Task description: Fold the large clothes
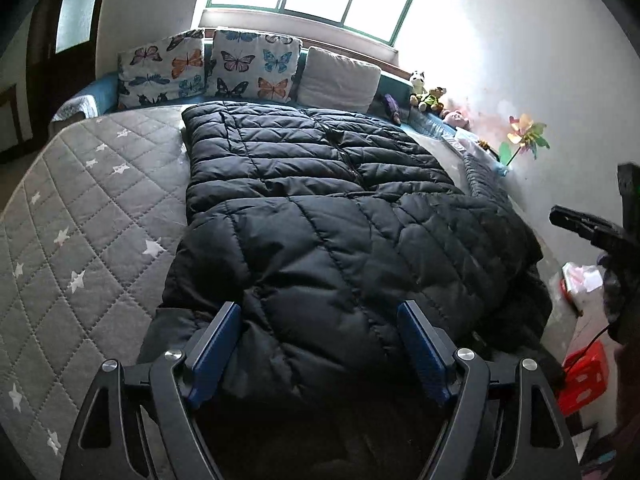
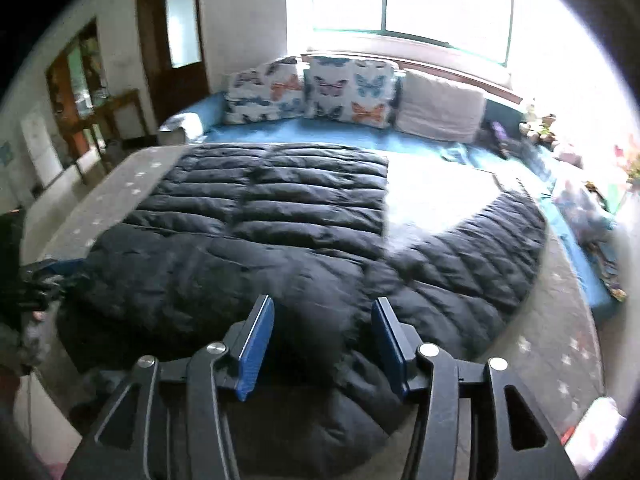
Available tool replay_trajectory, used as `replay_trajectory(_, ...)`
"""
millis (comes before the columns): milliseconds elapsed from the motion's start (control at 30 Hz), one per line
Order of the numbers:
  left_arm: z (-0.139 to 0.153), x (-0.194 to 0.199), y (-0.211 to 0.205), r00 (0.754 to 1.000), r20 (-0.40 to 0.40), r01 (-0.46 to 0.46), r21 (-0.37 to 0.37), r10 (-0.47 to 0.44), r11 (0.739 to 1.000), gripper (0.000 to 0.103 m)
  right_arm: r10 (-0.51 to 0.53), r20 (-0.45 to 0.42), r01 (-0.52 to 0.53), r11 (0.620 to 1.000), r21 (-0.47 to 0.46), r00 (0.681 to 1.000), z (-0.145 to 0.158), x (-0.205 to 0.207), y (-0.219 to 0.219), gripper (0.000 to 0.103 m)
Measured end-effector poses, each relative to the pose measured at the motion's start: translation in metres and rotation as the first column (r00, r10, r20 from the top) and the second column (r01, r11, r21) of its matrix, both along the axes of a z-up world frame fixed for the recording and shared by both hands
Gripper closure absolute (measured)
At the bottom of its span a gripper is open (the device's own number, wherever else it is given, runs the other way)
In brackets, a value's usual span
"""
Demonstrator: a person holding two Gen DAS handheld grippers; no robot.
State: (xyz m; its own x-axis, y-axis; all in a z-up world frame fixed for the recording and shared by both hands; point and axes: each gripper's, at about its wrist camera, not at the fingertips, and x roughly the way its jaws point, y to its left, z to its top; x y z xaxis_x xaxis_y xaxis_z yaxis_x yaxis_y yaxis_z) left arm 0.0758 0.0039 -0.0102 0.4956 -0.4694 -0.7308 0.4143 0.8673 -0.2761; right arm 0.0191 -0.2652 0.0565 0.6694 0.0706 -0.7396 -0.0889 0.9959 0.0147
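Note:
A large black quilted down coat [image 1: 320, 208] lies spread flat along the bed, its length running toward the pillows. In the right wrist view the coat [image 2: 240, 240] has one sleeve [image 2: 480, 248] stretched out to the right. My left gripper [image 1: 320, 312] hovers over the coat's near end, its blue pads wide apart with only fabric below them. My right gripper [image 2: 323, 308] is over the near part of the coat beside that sleeve. Its pads stand apart and do not press on the fabric.
The bed has a grey star-patterned quilt [image 1: 80, 208], bare to the coat's left. Butterfly pillows [image 1: 252, 64] and a plain pillow [image 1: 340, 80] line the head under the window. Soft toys [image 1: 428, 92] and a pinwheel [image 1: 524, 132] sit by the right wall. A red crate [image 1: 584, 376] is on the floor.

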Motion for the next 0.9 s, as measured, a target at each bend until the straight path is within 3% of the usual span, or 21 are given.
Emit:
replay_trajectory(300,-0.001,-0.008,-0.004,0.999,0.016,0.038,0.064,-0.04,0.997,0.019,0.068,-0.033,-0.065,0.994,0.083,0.997,-0.039,0.035,0.023,0.047)
replay_trajectory(467,-0.005,-0.009,-0.003,0.998,0.013,0.06,0.072,-0.061,0.996,0.019,0.027,-0.186,-0.011,0.996,0.083,0.982,-0.09,0.055,0.01,0.049)
replay_trajectory(533,-0.005,-0.009,-0.003,0.998,0.013,0.066,0.083,-0.067,0.994,0.019,0.032,-0.184,-0.012,0.994,0.11,0.982,-0.098,0.053,0.006,0.049)
replay_trajectory(700,0.007,-0.006,-0.002,0.998,-0.01,0.064,0.102,-0.063,0.993,0.019,0.032,-0.197,-0.021,0.998,0.057,0.98,-0.085,0.051,0.012,0.049)
replay_trajectory(900,0.048,-0.009,-0.001,0.997,0.043,0.058,0.017,-0.058,0.998,0.019,0.066,-0.099,-0.058,0.995,0.075,0.993,-0.043,0.048,0.024,0.047)
